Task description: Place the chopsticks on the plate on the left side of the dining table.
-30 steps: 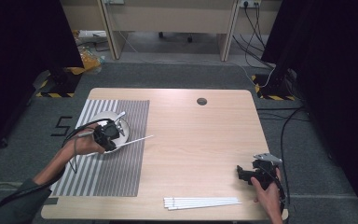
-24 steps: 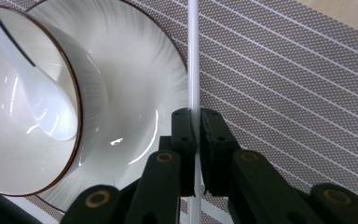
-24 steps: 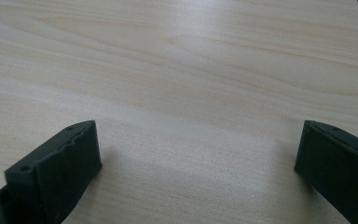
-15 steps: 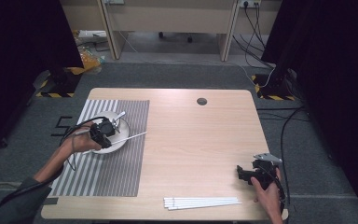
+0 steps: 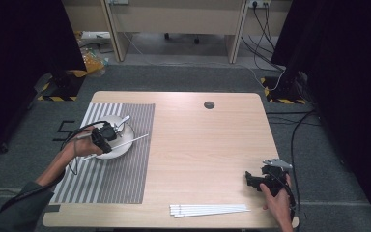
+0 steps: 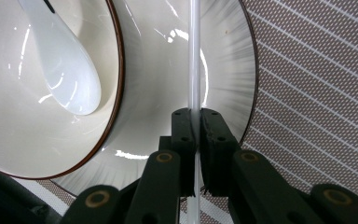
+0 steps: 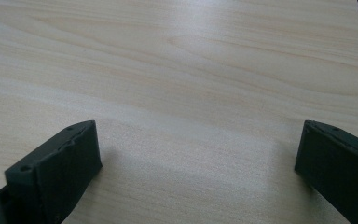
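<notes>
White chopstick (image 6: 194, 51) sits pinched between the left gripper (image 6: 196, 122) pads, jaws clamped tight on it near the middle of its length. In the high view the stick (image 5: 125, 142) lies across the plate (image 5: 123, 148), one end out past the rim over the striped placemat (image 5: 125, 179), the other end sticking out behind the left gripper (image 5: 107, 137). A bowl (image 6: 37, 140) sits on the plate, white spoon (image 6: 63, 74) in it.

Step in hand, my read: set the chopstick down on or beside the plate.

How to do it well:
- Keep the stick level while lowering. It overhangs both sides of the jaws, so any wrist roll swings the tips a lot.
- Watch the bowl rim, just beside the stick in the left gripper view. A bump there could tip the spoon.
- Get both ends supported before letting go. If only one end touches, it will roll or slide off the glazed plate.
- Open slowly, then lift straight off so the pads don't drag it.

Right gripper (image 5: 257, 180) rests low over bare table (image 7: 191, 70) at the near right corner, jaws wide apart, nothing between them. More white chopsticks (image 5: 207, 210) lie bundled along the near edge, just left of it. Likely the next pick.
</notes>
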The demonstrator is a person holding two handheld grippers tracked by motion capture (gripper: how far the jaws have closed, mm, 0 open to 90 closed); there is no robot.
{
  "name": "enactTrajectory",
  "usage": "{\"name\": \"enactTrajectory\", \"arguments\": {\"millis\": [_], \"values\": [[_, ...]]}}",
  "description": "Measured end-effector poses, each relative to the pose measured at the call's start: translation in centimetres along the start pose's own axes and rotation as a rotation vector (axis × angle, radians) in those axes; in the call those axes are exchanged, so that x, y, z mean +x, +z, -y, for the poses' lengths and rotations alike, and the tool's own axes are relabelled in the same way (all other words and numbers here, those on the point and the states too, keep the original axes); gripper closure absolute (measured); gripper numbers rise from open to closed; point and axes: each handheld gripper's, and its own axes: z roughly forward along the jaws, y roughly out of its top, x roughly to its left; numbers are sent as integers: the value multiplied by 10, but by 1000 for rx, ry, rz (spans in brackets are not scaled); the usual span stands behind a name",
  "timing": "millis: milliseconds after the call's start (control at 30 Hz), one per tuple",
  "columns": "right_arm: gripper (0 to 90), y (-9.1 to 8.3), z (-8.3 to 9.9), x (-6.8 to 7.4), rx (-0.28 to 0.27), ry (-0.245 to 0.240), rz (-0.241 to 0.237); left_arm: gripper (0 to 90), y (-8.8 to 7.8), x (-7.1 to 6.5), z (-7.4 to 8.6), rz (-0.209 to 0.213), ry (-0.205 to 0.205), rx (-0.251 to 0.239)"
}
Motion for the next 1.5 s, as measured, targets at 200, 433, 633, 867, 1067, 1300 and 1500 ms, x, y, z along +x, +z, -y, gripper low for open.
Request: {"name": "enactTrajectory", "arguments": {"millis": [200,433,633,867,1067,1300,1500], "values": [[2,0,0,0,0,-6,0,840,4,2,2,-5,22,24],[2,0,0,0,0,-2,0,840,10,6,5,-5,6,31],[2,0,0,0,0,-4,0,837,12,12,9,-3,-34,21],[2,0,0,0,0,-4,0,821,9,15,14,0,-63,2],[2,0,0,0,0,-4,-1,755,4,14,18,-1,-82,-11],[2,0,0,0,0,-4,-1,622,2,15,26,-6,-132,-14],[2,0,0,0,0,-4,-1,542,2,17,32,-15,-174,-29]]}}
